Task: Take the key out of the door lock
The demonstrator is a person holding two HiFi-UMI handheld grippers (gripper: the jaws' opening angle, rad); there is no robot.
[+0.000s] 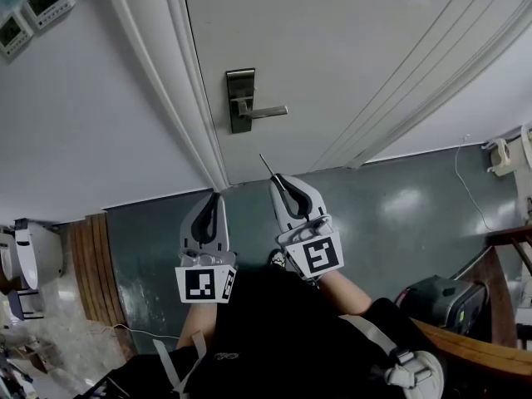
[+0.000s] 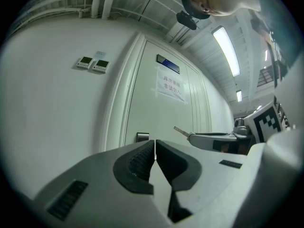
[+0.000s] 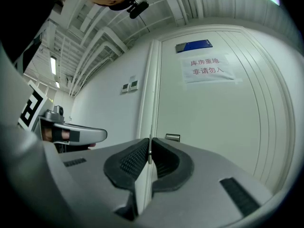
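Jaws on the right: the right gripper [image 1: 281,183] has its jaws squeezed almost fully together, and they pinch the key [image 1: 267,165] by its flat end.
Key: thin and silvery. Its long part sticks out past the jaw tips and points at the door [image 1: 349,48]. It is out of the lock plate [image 1: 240,100] and does not touch it; it sits nearer to the person than the door.
Jaws on the left: the left gripper [image 1: 216,198] has its jaws closed tight, with nothing between them.
Two grippers: side by side and close together, the left one just to the left of the right one, both pointing at the door.
Lock: a dark metal plate on the left side of the door, farther away than the key tip.
Lever: the handle [image 1: 268,111] is silvery and sticks out to the right from the lock plate.
Door front: white, with a paper sign [image 3: 207,66] in red writing stuck up high and a small blue plate [image 3: 194,46] above it.
Left of the door: a white wall [image 1: 100,123] with two small control boxes [image 1: 32,13].
Down low: the floor [image 1: 391,214] is dark grey-green and shiny.
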